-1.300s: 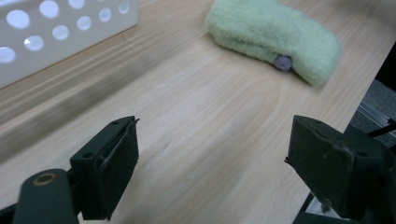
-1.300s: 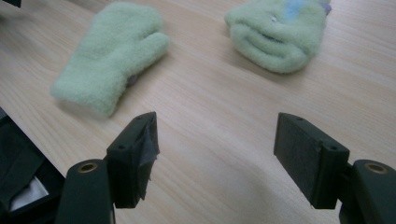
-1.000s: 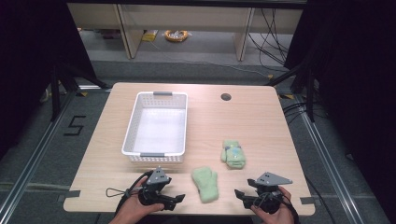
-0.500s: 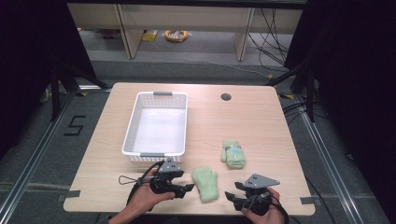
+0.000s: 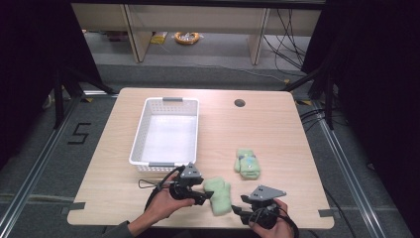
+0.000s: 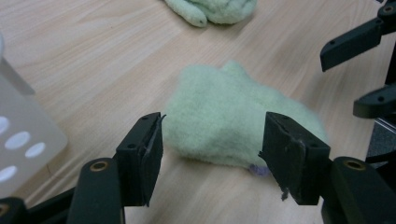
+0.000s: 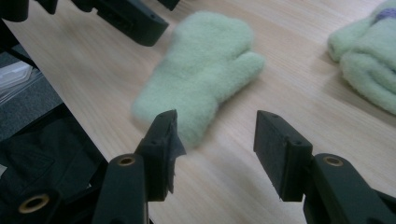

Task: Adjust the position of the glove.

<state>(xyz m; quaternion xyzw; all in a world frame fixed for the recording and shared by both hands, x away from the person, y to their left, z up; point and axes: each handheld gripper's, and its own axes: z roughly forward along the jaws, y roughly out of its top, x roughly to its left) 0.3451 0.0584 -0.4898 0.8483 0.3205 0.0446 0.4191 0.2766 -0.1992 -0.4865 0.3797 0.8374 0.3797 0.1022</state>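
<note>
A plain pale green mitten lies flat near the table's front edge. My left gripper comes at it from the left. In the left gripper view the mitten lies between the jaws of that gripper, which have just been closing, and the pads stand clear of the wool. My right gripper sits to the mitten's front right. Its jaws have also been closing, and they stand open just short of the mitten's cuff. A second, patterned mitten lies farther back.
A white perforated basket stands empty at the left, close behind my left hand. A round cable hole is in the tabletop at the back. The table's front edge runs just below both grippers.
My left gripper has slid right up to the plain mitten, and my right gripper has shifted left toward it. Both pairs of jaws have narrowed. The mittens and basket have not moved.
</note>
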